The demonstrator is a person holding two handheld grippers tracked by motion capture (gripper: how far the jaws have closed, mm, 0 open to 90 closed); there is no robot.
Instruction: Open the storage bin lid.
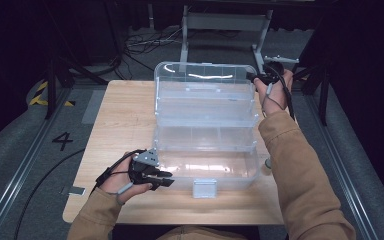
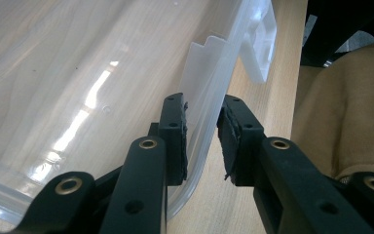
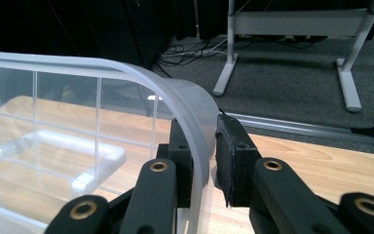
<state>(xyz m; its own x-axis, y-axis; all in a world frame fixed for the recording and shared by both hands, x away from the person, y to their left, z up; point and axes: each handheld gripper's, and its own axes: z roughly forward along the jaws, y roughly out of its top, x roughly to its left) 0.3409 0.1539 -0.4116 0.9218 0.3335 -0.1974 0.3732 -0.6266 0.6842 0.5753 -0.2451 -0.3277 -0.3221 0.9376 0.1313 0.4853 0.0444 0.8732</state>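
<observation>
A clear plastic box (image 1: 207, 172) with stepped inner trays (image 1: 205, 136) stands open on the wooden table (image 1: 122, 125), its lid (image 1: 205, 80) raised at the back. My left gripper (image 1: 164, 178) (image 2: 202, 105) straddles the base's front wall (image 2: 202, 131) near the left corner, one pad inside and one outside, shut on it. A white latch (image 1: 204, 188) (image 2: 260, 39) hangs on the front wall. At the lid's upper right corner, my right gripper (image 1: 256, 79) (image 3: 205, 126) is shut on the curved lid rim (image 3: 187, 95). Through the lid I see a clear handle (image 3: 53, 146).
A grey metal stand (image 1: 225, 22) and loose cables (image 1: 145, 42) lie on the floor beyond the table. A "4" (image 1: 62, 141) is marked on the floor at left. A small silver piece (image 1: 75, 190) sits by the table's front left edge.
</observation>
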